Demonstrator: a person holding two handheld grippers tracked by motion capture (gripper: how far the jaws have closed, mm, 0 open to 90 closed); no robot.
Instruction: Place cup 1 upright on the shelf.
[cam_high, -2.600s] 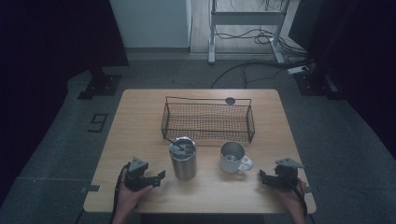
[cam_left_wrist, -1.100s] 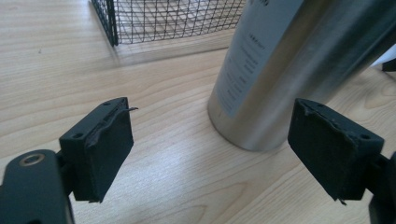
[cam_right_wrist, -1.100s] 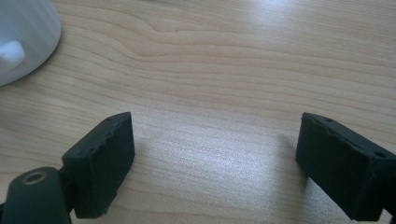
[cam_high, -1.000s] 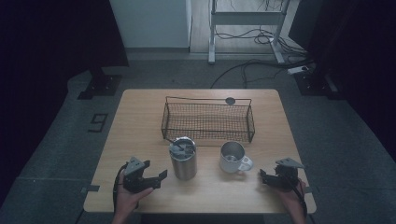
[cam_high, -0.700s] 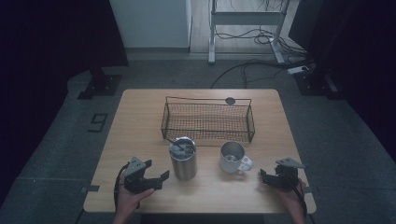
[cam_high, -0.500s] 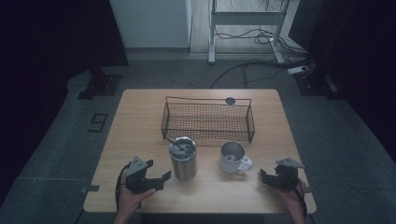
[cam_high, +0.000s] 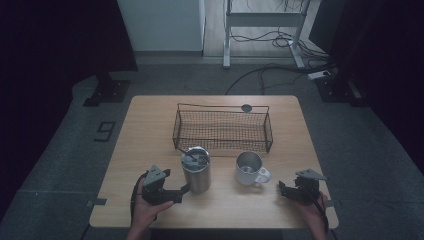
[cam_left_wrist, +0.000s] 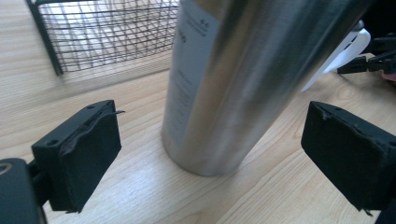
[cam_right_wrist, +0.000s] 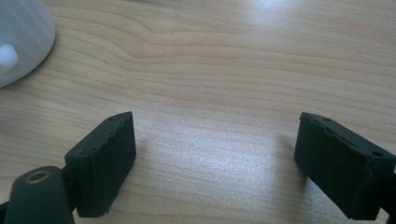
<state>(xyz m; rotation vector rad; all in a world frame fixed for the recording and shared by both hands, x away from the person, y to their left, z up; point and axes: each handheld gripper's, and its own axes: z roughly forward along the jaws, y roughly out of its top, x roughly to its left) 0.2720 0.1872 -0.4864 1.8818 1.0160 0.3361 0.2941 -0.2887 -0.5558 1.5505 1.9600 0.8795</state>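
Note:
A tall steel tumbler (cam_high: 196, 170) stands upright near the table's front, left of centre, with a utensil inside it. My left gripper (cam_high: 181, 192) is open just left of it, its jaws pointing at the tumbler's base. In the left gripper view the tumbler (cam_left_wrist: 247, 79) rises between and a little beyond the two black pads (cam_left_wrist: 77, 149), untouched. A white mug (cam_high: 250, 168) with its handle towards the front right stands to the tumbler's right. My right gripper (cam_high: 283, 190) rests open near the front right corner, right of the mug (cam_right_wrist: 18, 37), with bare wood between its jaws.
A black wire basket (cam_high: 222, 129) sits across the middle of the wooden table (cam_high: 145, 130), just behind the tumbler and mug. A small dark round disc (cam_high: 246, 107) lies behind the basket. Dark floor with cables surrounds the table.
My left gripper has crept rightward towards the tumbler's base. The right gripper, tumbler and mug have stayed put.

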